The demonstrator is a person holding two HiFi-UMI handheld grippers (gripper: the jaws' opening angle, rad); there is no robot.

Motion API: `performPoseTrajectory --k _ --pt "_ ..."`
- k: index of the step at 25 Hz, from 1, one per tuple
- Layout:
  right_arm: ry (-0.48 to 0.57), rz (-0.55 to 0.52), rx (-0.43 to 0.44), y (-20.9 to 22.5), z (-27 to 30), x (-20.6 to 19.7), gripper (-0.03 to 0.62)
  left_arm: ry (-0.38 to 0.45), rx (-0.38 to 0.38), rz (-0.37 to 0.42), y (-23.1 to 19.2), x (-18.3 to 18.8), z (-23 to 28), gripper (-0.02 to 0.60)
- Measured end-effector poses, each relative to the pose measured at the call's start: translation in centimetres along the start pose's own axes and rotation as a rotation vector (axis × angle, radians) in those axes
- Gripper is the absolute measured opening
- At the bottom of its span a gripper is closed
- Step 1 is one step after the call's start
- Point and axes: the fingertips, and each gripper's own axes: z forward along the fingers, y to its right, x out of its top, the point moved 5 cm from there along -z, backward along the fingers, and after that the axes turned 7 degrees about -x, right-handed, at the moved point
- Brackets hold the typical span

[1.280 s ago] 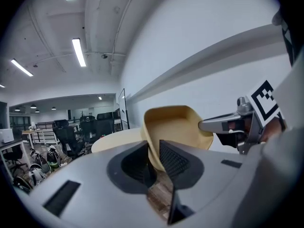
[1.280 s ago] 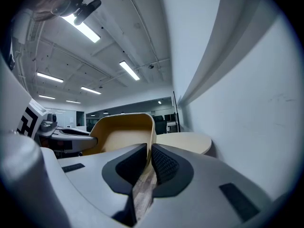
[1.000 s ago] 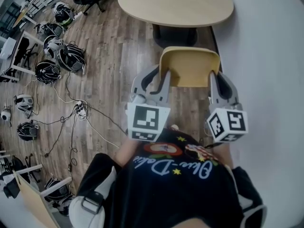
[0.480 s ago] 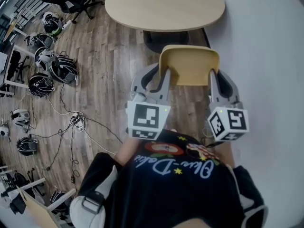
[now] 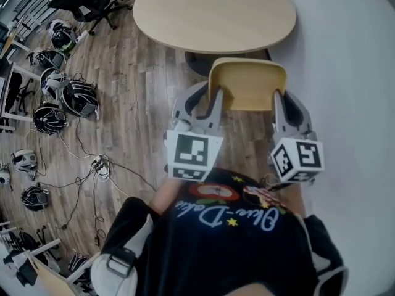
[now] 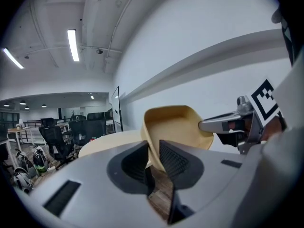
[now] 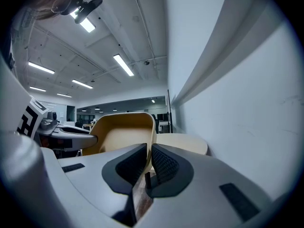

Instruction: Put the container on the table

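A tan plastic container (image 5: 247,87) hangs in the air between my two grippers, above the wooden floor. My left gripper (image 5: 210,101) is shut on its left wall, and the wall stands pinched between the ribbed pads (image 6: 172,158) in the left gripper view. My right gripper (image 5: 279,102) is shut on the right wall, clamped the same way at the rim (image 7: 151,141). The container (image 6: 174,126) is upright with its hollow facing up. The oval beige table (image 5: 215,11) lies just beyond the container; its top (image 7: 183,143) shows bare behind the rim.
A white wall (image 5: 352,73) runs close along the right side. The table's dark base (image 5: 203,61) stands under its near edge. Helmets (image 5: 76,97) and cables (image 5: 102,165) lie on the floor at the left, office chairs (image 5: 92,5) further back.
The table has drawn nearer and larger in the head view and the floor clutter has slid down the picture. Both grippers keep the same hold on the container.
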Motion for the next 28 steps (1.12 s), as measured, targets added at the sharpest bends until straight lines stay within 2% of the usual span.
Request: performPoseTrajectory --k 9,20,28 --pt "-0.021 0.011 -0.002 -2.3 6.1 0.9 0.032 0.022 -0.022 -0.040 -6.3 0.1 2.5 0.063" --pt "-0.031 0.018 -0.018 -5.5 12.7 1.5 0.033 0.050 -0.061 -0.145 -14.2 -0.4 5.3 0.038" --pt "-0.033 0.020 -0.036 -7.7 15.6 1.5 0.034 0.054 -0.086 -0.154 -17.9 -1.1 6.1 0.035"
